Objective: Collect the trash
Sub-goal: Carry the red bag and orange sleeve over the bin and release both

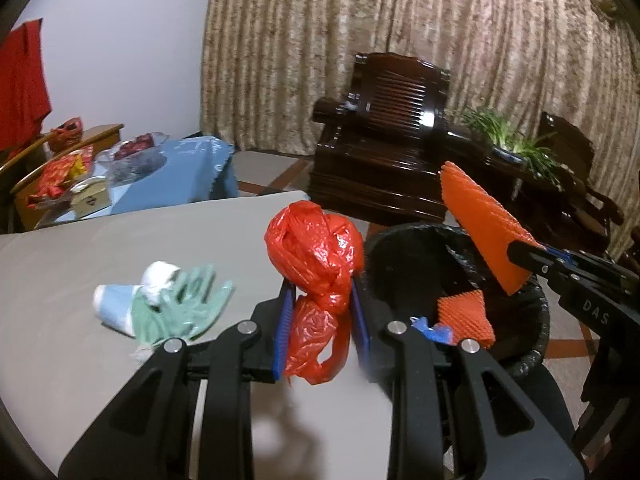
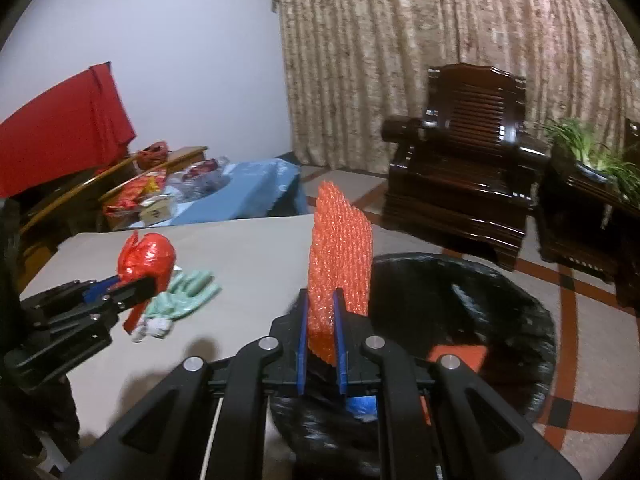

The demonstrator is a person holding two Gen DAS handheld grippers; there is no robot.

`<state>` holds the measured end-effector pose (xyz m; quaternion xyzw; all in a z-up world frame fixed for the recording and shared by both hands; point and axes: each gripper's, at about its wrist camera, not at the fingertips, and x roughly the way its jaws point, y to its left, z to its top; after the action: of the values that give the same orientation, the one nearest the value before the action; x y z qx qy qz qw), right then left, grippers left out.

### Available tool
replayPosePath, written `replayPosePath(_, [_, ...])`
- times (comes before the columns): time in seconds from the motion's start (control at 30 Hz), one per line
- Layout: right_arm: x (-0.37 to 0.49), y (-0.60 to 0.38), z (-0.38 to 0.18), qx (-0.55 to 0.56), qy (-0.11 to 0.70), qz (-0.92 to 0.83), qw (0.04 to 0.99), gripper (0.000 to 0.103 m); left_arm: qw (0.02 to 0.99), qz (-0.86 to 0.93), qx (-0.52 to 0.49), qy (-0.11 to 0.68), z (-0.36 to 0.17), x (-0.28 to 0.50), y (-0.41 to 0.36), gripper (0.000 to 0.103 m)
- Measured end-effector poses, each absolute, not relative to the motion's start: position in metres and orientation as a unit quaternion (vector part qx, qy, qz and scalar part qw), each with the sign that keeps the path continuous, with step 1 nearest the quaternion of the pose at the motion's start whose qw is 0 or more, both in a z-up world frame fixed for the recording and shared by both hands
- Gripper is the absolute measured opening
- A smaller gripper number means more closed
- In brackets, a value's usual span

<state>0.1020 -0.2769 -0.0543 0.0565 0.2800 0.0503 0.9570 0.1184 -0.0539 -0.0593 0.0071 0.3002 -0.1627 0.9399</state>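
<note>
Left claw (image 1: 320, 300): clamped on a crumpled red plastic bag (image 1: 316, 256), over the table (image 1: 60, 280) edge.
Right claw (image 2: 320, 320): pinching an orange foam net (image 2: 340, 256) above the black-lined bin (image 2: 480, 300).
Table, left: green glove (image 1: 180, 304), white paper cup (image 1: 114, 306).
Far: dark wooden armchair (image 1: 380, 140).

Beige patterned curtains (image 1: 400, 52) hang beside a pale wall (image 2: 180, 40). A dark wooden armchair (image 2: 464, 168) stands on tiled floor (image 2: 576, 412).
</note>
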Motion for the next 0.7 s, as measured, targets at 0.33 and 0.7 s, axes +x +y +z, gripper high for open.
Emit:
replayPosePath(0.33, [0.097,-0.327,-0.070,0.070,0.295,-0.005,0.953,0.011,0.928,-0.221,0.025,0.300,-0.068,0.135,-0.117,0.026])
replayPosePath(0.7, [0.102,-0.367,-0.094,0.085,0.317,-0.037,0.944,0.011,0.907,-0.276,0.037,0.315,-0.092,0.165,-0.193,0.026])
